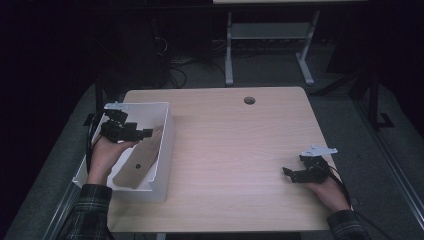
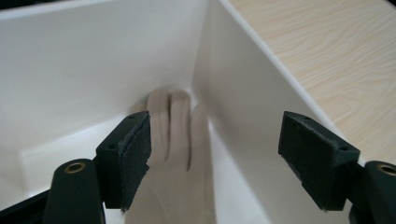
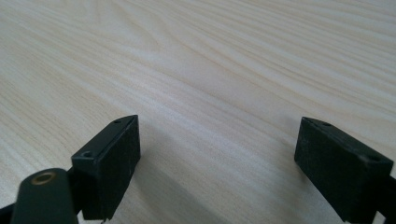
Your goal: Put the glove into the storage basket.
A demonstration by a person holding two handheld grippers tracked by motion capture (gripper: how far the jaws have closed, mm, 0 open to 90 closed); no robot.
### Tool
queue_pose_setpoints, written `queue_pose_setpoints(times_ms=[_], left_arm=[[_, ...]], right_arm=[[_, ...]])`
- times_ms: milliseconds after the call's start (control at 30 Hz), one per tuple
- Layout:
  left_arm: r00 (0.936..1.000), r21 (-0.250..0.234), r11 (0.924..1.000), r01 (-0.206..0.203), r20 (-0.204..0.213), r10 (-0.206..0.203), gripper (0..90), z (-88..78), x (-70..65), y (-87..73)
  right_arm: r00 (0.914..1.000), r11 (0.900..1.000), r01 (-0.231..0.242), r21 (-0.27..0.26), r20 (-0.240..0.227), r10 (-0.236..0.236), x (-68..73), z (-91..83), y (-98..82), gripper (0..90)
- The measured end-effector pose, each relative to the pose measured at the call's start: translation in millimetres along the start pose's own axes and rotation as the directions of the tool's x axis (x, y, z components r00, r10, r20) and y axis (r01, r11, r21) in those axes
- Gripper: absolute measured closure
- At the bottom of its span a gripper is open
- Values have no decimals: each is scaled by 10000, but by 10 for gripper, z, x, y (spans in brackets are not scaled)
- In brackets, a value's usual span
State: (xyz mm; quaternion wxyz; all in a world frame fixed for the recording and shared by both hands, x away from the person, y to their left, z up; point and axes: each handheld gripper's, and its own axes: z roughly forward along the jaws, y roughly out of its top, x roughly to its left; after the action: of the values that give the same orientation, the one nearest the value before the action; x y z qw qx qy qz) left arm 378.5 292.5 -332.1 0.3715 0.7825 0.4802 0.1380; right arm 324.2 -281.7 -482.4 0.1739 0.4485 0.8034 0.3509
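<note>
Over the left side of the worktop point(image 1: 240, 145), the high view shows a white bin point(image 1: 167, 150) with a tan glove point(image 1: 137, 167) lying inside along its right wall. The glove looks flat and limp, with a small dark dot near its middle. The left gripper point(image 1: 145, 133) hovers above it, jaws apart and empty. The right gripper point(image 1: 288, 173) rests low near the worktop's right edge, also spread.

From the left gripper view, the glove point(image 2: 175, 154) reaches its soft, rounded fingers into the bin's point(image 2: 93, 70) corner. It is pale beige and matte, and it looks like thin, light cloth or rubber. It should fold and sag when lifted, so a pinch across the palm or cuff seems safest.

Along the right gripper view, the jaws stand wide over bare wood grain point(image 3: 210, 70).
</note>
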Motion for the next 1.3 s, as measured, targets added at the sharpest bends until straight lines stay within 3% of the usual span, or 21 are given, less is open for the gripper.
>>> queue_pose_setpoints(times_ms=[267,567,767,800,967,1167,1300], left_arm=[[9985,-226,9990,-384,386,393,247,-85,-156,178],[9929,-362,9964,-770,885,799,247,-56,-445,355],[9846,-341,9937,-1069,1357,1106,247,72,-738,451],[9846,-341,9937,-1069,1357,1106,247,72,-738,451],[9740,-371,9897,-1386,1757,1430,247,243,-1021,511],[9647,-355,9868,-1582,2077,1621,248,412,-1263,498],[9608,-297,9860,-1639,2216,1664,248,484,-1345,456]], right_arm=[[10000,10000,8,6,6,-8,0,0,0,139],[10000,10000,1,-2,1,-1,0,0,0,139],[10000,10000,-4,0,-10,4,1,-1,-1,139],[10000,10000,-4,0,-10,4,1,-1,-1,139],[10000,10000,21,-10,-41,-21,0,-1,-2,139],[10000,10000,27,-2,-44,-27,0,0,-1,139],[10000,10000,19,5,-40,-19,1,0,0,139]])
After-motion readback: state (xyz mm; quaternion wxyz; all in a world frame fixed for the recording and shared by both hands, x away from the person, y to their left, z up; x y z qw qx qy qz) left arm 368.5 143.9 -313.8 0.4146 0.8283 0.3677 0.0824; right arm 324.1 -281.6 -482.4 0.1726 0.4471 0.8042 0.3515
